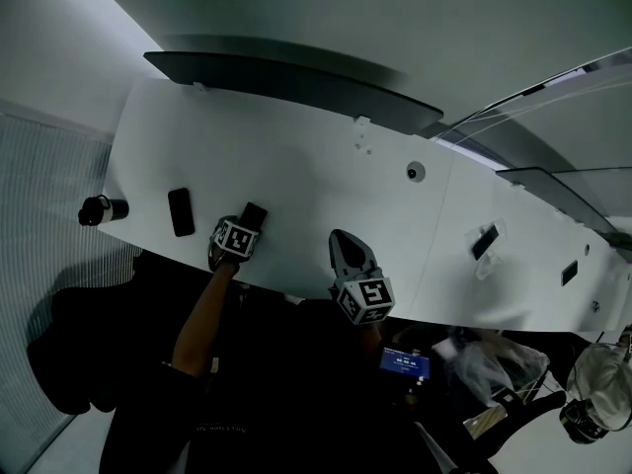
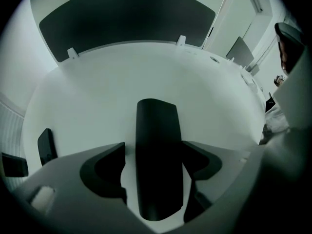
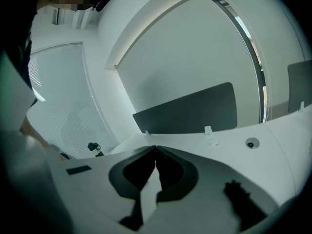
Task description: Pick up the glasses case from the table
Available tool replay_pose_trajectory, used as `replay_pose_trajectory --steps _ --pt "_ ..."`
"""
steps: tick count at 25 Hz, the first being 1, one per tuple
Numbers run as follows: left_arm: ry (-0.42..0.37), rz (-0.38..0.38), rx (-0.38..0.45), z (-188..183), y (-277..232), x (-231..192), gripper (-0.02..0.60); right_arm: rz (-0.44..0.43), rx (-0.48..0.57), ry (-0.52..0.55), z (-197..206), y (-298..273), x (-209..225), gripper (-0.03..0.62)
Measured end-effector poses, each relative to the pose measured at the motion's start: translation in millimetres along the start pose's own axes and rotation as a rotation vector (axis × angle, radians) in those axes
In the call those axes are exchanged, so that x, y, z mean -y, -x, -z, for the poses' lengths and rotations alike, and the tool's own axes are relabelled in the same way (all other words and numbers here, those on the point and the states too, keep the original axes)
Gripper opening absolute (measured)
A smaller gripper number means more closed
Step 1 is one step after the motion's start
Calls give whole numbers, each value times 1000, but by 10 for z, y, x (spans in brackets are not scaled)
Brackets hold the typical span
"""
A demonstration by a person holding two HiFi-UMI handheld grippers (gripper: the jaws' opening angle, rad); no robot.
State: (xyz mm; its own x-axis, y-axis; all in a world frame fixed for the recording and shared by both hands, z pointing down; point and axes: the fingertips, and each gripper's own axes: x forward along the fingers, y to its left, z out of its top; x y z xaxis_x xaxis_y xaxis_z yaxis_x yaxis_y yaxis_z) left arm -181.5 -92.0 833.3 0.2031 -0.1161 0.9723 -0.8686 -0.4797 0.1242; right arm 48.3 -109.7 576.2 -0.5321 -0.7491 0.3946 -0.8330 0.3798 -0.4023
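Observation:
The glasses case [image 2: 156, 130] is a long black case lying on the white table [image 2: 122, 77]. My left gripper [image 2: 155, 149] points steeply down over it, open, with a jaw on each side of the case and a strip of table showing beside it. In the head view the case [image 1: 255, 213] sticks out just beyond the left gripper [image 1: 243, 226], near the table's front edge. The right gripper [image 1: 338, 235] hovers over the front edge further right, shut. In its own view the right gripper [image 3: 155, 149] holds nothing.
A flat black phone-like slab [image 1: 181, 211] lies left of the case, and a dark bottle [image 1: 102, 209] stands at the table's left end. A dark partition panel [image 1: 296, 82] runs along the far side. A round grommet [image 1: 415, 173] and another black item [image 1: 484, 241] lie to the right.

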Motion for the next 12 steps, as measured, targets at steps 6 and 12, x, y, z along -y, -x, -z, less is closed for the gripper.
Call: replay_pose_trajectory --steps 6,12 --pt "-66 -19 -16 47 -37 126 302 -2 6 -5 -17 -31 -5 8" --pt "-68 -12 13 51 -35 127 298 4 9 0 -58 -28 28 8"
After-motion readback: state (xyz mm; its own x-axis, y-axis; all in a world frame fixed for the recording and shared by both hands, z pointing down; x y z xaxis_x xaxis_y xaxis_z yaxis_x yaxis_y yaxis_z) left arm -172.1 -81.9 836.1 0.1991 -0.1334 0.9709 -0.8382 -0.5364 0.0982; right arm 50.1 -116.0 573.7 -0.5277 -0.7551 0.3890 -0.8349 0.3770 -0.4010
